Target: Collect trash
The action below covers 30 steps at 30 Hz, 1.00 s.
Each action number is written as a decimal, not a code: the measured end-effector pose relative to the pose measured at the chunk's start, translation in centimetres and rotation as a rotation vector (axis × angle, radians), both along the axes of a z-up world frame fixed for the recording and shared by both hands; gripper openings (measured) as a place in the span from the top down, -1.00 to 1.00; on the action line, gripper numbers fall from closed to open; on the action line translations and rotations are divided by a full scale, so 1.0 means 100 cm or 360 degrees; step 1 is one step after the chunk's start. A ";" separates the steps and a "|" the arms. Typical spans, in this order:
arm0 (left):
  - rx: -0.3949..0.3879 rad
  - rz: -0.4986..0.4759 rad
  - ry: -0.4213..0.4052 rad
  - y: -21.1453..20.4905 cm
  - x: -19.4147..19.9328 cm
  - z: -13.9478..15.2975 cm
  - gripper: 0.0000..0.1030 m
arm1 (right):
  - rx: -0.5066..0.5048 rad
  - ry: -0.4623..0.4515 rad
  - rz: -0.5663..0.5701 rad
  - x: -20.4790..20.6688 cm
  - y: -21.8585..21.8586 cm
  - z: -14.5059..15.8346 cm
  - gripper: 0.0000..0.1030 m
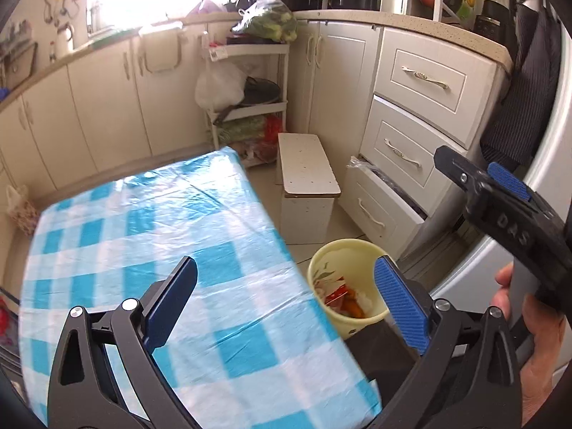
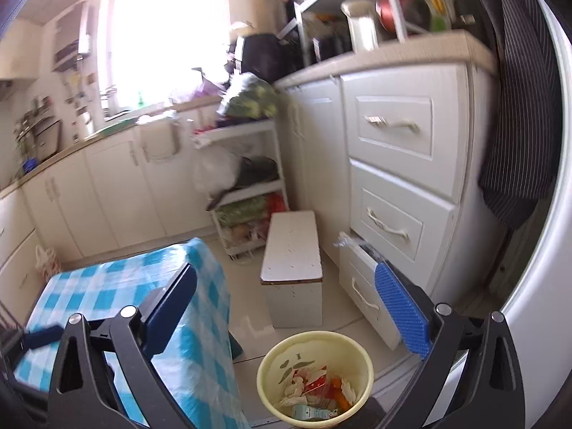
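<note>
Both tools hang in the air here. The left hand-held gripper (image 1: 286, 300) is spread wide over the edge of the blue-checked counter (image 1: 150, 221), nothing between its fingers. The right hand-held gripper (image 2: 286, 307) is spread too, empty, above the yellow bin (image 2: 314, 379) on the floor beside the counter. Trash (image 2: 314, 389) lies inside the bin: wrappers, something orange, perhaps a small carton, though it's blurry. A white stool (image 2: 291, 261) stands just behind

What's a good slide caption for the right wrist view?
Open right tool above a yellow trash bin of wrappers, beside the blue-checked table and a white stool.
</note>
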<state>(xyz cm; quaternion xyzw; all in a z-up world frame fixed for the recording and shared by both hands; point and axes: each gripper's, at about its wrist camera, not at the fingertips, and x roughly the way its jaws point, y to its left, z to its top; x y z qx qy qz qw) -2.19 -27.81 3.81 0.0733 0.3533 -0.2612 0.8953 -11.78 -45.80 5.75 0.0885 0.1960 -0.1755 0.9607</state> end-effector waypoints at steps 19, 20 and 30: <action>-0.0032 0.0110 -0.0208 0.112 -0.102 0.050 -0.86 | 0.0001 0.0004 -0.0040 -0.118 0.086 0.029 -0.86; -0.0035 0.0118 -0.0218 0.114 -0.105 0.052 -0.86 | -0.0004 0.0007 -0.0040 -0.119 0.087 0.030 -0.86; 0.0004 0.0128 -0.0271 0.123 -0.126 0.062 -0.86 | -0.0025 0.0039 -0.0064 -0.126 0.096 0.031 -0.86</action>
